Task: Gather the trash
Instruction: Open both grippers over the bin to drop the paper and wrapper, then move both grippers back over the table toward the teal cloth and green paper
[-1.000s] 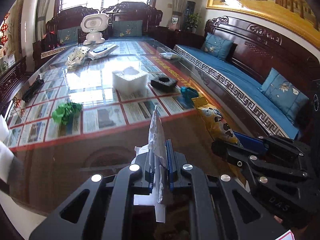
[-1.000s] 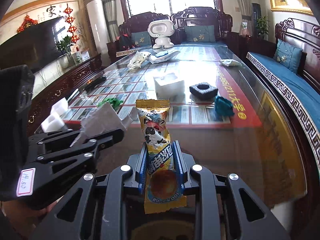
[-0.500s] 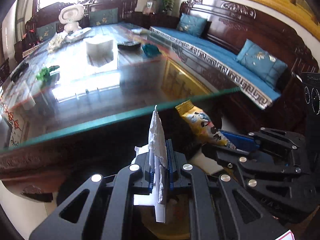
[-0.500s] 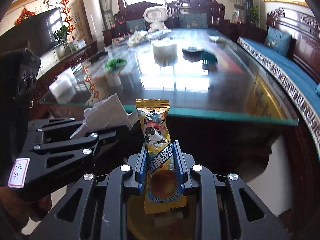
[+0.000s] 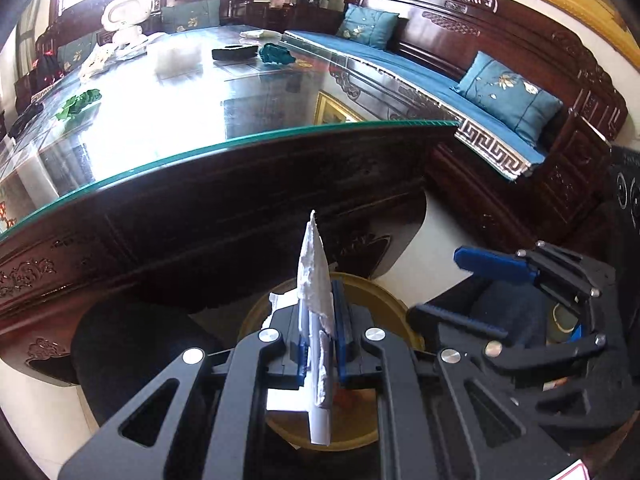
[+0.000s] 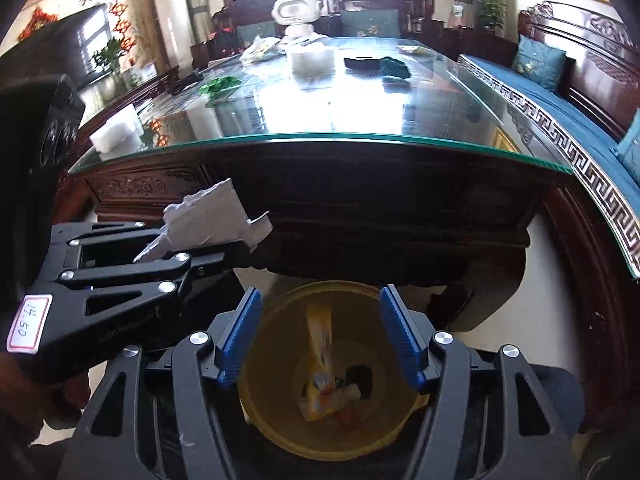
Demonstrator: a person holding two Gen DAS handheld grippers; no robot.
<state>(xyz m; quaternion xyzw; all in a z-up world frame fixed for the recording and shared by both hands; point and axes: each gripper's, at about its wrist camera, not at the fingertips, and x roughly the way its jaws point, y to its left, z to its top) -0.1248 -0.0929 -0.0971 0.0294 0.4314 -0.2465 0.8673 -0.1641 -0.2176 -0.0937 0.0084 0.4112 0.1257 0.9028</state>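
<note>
My left gripper (image 5: 318, 340) is shut on a torn white paper scrap (image 5: 314, 276), held upright above the yellow waste bin (image 5: 384, 300) on the floor; it also shows in the right wrist view (image 6: 208, 216). My right gripper (image 6: 320, 336) is open over the bin (image 6: 272, 412). The yellow snack wrapper (image 6: 320, 364) is blurred inside the bin, free of the fingers. The right gripper also shows in the left wrist view (image 5: 476, 292), open.
The glass-topped dark wood table (image 6: 360, 138) stands just beyond the bin, its edge overhead. On it lie green trash (image 6: 220, 84), a teal crumpled piece (image 6: 394, 68), a white tissue box (image 6: 312, 58) and a black ashtray (image 6: 362, 62). A blue-cushioned bench (image 5: 420, 72) runs along the right.
Both grippers have dropped below the table edge to the bin. My right gripper has opened and let go of the snack wrapper, which is now in the bin. The left still holds the paper.
</note>
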